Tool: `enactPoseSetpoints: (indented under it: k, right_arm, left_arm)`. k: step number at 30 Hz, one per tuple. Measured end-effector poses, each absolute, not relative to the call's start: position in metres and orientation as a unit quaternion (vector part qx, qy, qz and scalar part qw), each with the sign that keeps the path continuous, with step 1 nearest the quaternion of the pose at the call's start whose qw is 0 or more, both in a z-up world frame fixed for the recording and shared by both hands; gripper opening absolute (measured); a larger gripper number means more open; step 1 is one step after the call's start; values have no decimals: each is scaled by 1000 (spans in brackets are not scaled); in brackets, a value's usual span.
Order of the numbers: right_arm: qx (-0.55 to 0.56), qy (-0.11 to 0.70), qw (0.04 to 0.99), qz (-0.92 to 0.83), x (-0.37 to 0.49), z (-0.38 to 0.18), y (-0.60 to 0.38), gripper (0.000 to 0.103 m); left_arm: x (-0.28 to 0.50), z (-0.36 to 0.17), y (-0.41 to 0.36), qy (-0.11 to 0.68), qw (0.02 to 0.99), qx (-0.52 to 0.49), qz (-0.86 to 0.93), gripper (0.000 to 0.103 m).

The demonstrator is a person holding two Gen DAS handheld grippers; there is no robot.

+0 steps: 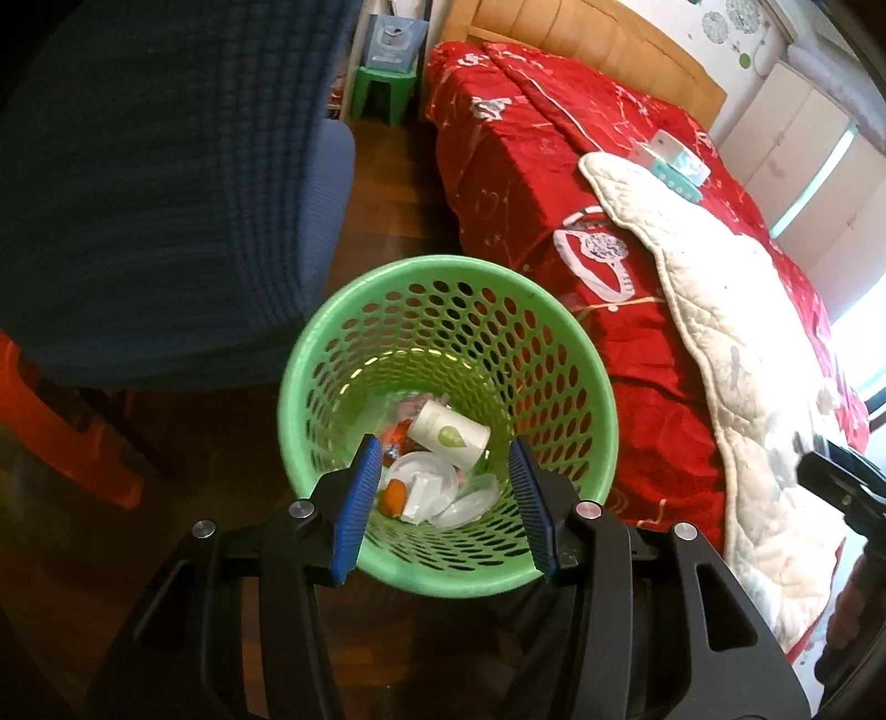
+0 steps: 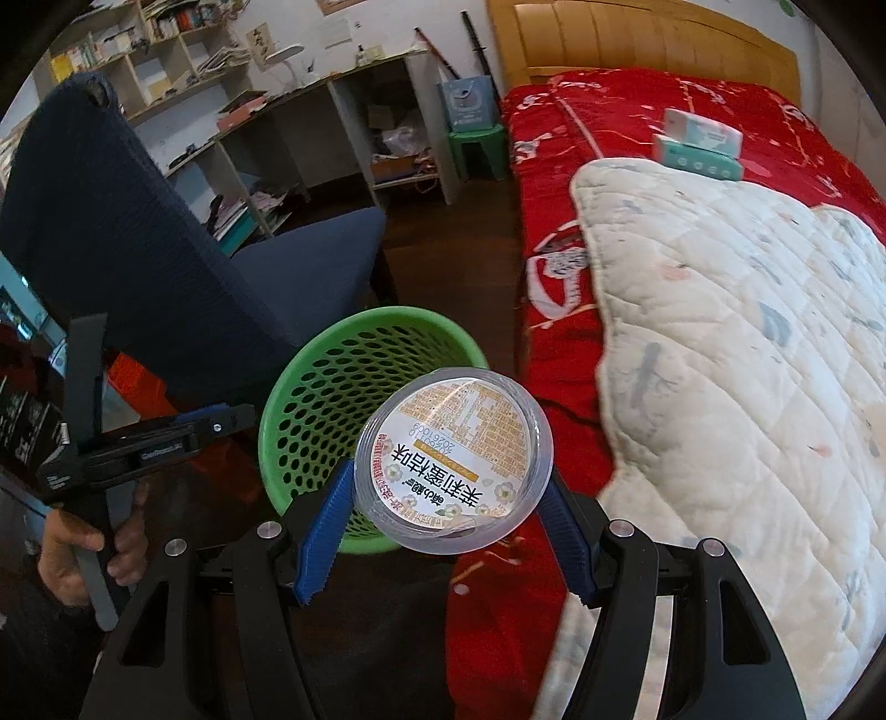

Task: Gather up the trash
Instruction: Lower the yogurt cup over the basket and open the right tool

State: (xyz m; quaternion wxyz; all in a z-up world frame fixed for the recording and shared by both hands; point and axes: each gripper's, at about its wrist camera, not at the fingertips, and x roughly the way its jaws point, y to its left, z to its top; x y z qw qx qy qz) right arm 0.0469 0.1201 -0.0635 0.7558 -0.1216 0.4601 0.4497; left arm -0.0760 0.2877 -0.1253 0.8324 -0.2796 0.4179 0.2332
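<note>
Left wrist view: the left gripper (image 1: 446,459) hangs over the green basket (image 1: 581,382) with its ribbed blue pads (image 1: 357,504) spread apart and nothing between them. Only this view looks down to the basket floor, where a white paper cup (image 1: 449,435) printed with a green leaf lies on its side atop flat white lids (image 1: 437,493) and an orange scrap (image 1: 394,493).

Right wrist view: the right gripper (image 2: 451,471) clamps a round, clear plastic lidded tub (image 2: 453,459) between its pads, the printed yellow-and-white label facing the camera. The tub sits just beside and partly above the basket's near rim. Only this view shows a hand (image 2: 83,548) holding the left gripper's black handle at left, and open shelving (image 2: 183,83) against the far wall.

Basket wall: moulded plastic pierced by oval holes. Behind it stands a dark blue knit-covered chair (image 2: 138,249); to the right, a bed under a red printed cover (image 1: 526,166) overlaid with a white quilted blanket (image 2: 747,332). Farther off, tissue packs (image 2: 700,144) rest on the bed, near a wooden headboard (image 2: 637,39).
</note>
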Motion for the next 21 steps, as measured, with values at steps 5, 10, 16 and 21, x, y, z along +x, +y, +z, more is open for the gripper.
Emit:
enactPoseSetpoints:
  k: [5, 10, 16, 21]
  right_arm:
    - [-132, 468, 743, 460, 42, -73, 144, 63]
    - [-140, 476, 730, 469, 36, -84, 166, 63]
    - [-143, 481, 720, 479, 26, -93, 192, 64]
    - [-130, 481, 719, 484, 24, -94, 202, 73]
  left_arm:
    - [-91, -119, 296, 408, 831, -286, 247, 48]
    - [-102, -114, 304, 397, 830, -292, 260, 51]
    - [-107, -113, 308, 392, 830, -297, 261, 51]
    - [-108, -114, 307, 393, 830, -300, 259, 51]
